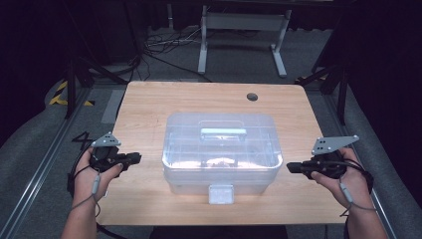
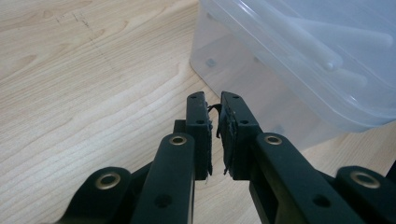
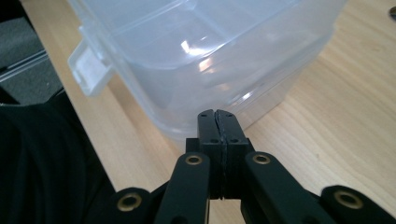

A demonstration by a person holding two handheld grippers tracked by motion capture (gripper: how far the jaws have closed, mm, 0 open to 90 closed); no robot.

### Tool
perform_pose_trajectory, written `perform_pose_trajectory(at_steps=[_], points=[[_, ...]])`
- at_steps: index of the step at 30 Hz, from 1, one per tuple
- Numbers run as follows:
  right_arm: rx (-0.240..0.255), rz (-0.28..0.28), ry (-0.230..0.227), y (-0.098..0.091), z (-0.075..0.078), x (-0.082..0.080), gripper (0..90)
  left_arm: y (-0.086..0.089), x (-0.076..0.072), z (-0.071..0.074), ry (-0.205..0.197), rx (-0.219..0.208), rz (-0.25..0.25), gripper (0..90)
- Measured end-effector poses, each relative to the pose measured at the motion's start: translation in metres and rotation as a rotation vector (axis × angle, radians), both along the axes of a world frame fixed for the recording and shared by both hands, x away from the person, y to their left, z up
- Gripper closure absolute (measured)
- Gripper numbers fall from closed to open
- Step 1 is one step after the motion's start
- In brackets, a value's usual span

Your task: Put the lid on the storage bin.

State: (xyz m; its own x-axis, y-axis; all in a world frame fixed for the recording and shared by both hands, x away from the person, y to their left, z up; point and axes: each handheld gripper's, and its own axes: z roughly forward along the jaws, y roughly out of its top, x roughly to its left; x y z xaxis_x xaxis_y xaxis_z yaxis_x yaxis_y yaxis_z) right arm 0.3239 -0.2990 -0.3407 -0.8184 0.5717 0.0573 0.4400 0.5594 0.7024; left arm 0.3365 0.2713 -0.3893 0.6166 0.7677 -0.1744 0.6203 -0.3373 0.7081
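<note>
Wooden table (image 1: 149, 199): clear lidded box (image 1: 219, 149) between slightly parted left gripper (image 1: 135, 158) and closed right gripper (image 1: 292, 167)

You can't make out what lies inside the translucent box (image 1: 219, 149); its cloudy walls blur it. In your right gripper view, the box's (image 3: 196, 51) top is cut off.

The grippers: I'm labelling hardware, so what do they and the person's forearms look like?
Left gripper and right gripper are black, each topped by a grey three-cornered plate with small holes; brass-ringed rivets mark the jaw arms. A grey cable trails along each bare, sleeveless forearm.
</note>
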Motion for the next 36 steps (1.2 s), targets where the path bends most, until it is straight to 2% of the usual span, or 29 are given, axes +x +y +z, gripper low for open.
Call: perform_pose_trajectory(at_steps=[9,11,12,19,21,26,29,32,36], points=[[0.101,-0.141,-0.08,-0.022,0.0,0.011,90.0,0.001,0.001,-0.002,0.004,0.002,0.011,82.1],[0.113,-0.191,-0.107,-0.031,-0.002,0.014,90.0,0.001,0.002,-0.003,0.001,0.007,0.016,82.0],[0.113,-0.191,-0.107,-0.031,-0.002,0.014,90.0,0.001,0.002,-0.003,0.001,0.007,0.016,81.9],[0.127,-0.293,-0.103,-0.049,-0.012,0.023,89.8,0.003,0.002,-0.005,0.007,0.007,0.033,81.8],[0.118,-0.322,-0.093,-0.055,-0.019,0.029,89.3,0.005,0.002,-0.005,0.004,0.017,0.041,81.7],[0.114,-0.369,-0.075,-0.066,-0.033,0.039,89.1,0.007,0.004,-0.009,0.008,0.009,0.059,81.3],[0.115,-0.378,-0.071,-0.069,-0.038,0.042,88.9,0.008,0.005,-0.011,0.02,0.013,0.068,81.4],[0.141,-0.378,-0.043,-0.071,-0.045,0.047,88.2,0.009,0.006,-0.014,0.031,0.013,0.078,81.4],[0.132,-0.374,-0.037,-0.07,-0.052,0.051,88.0,0.01,0.008,-0.018,0.04,0.015,0.08,81.5]])
